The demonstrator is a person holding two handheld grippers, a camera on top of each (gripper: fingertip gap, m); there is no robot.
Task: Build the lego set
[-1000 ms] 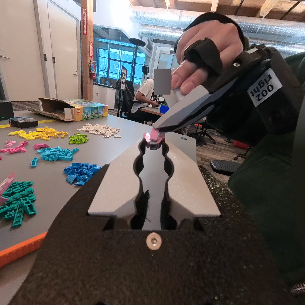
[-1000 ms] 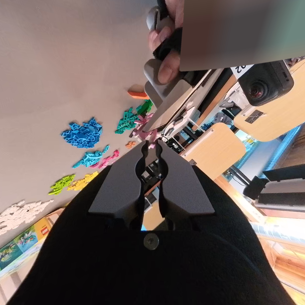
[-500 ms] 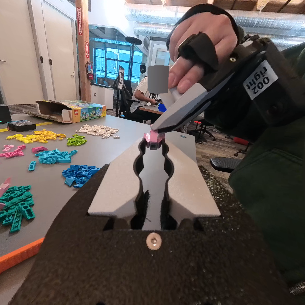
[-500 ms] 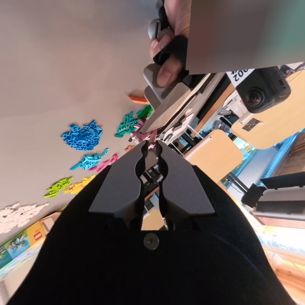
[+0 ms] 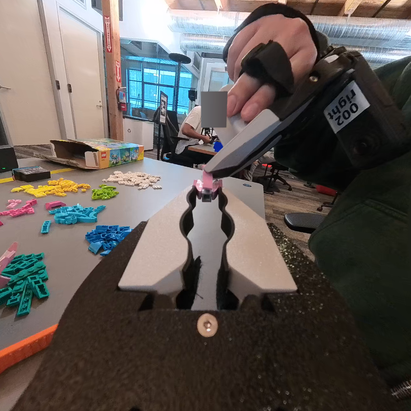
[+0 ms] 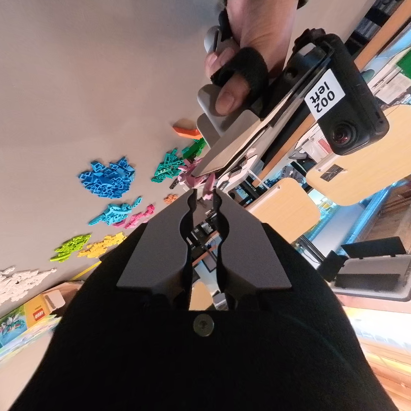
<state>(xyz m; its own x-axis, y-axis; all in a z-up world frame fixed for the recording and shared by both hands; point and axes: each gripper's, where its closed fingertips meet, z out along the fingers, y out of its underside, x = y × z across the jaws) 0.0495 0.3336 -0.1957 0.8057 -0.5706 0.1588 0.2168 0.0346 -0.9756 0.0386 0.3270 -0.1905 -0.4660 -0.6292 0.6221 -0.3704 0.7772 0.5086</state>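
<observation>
My left gripper (image 5: pixel 207 193), with pale grey fingers, is shut on a small pink lego assembly (image 5: pixel 206 194) and holds it in the air above the grey table (image 5: pixel 73 249). My right gripper (image 5: pixel 209 173) reaches in from the upper right, shut on a thin pink piece (image 5: pixel 206 179) whose lower end rests on top of the assembly. In the right wrist view my dark right gripper (image 6: pixel 205 193) has the pink piece (image 6: pixel 209 189) at its tips, and the left gripper (image 6: pixel 200 174) holds the assembly (image 6: pixel 190 179) just beyond.
Sorted lego piles lie on the table: white (image 5: pixel 135 178), yellow (image 5: pixel 53 186), lime (image 5: pixel 104 192), pink (image 5: pixel 17 209), cyan (image 5: pixel 73 215), blue (image 5: pixel 106 238), teal (image 5: pixel 24 280). A torn lego box (image 5: pixel 100 152) and a black device (image 5: pixel 31 174) sit at the back. The near table edge is orange (image 5: pixel 22 349).
Both grippers stay together with their pieces touching. The pair has shifted a little and the right wrist view has turned, so more of the left gripper's camera shows.
</observation>
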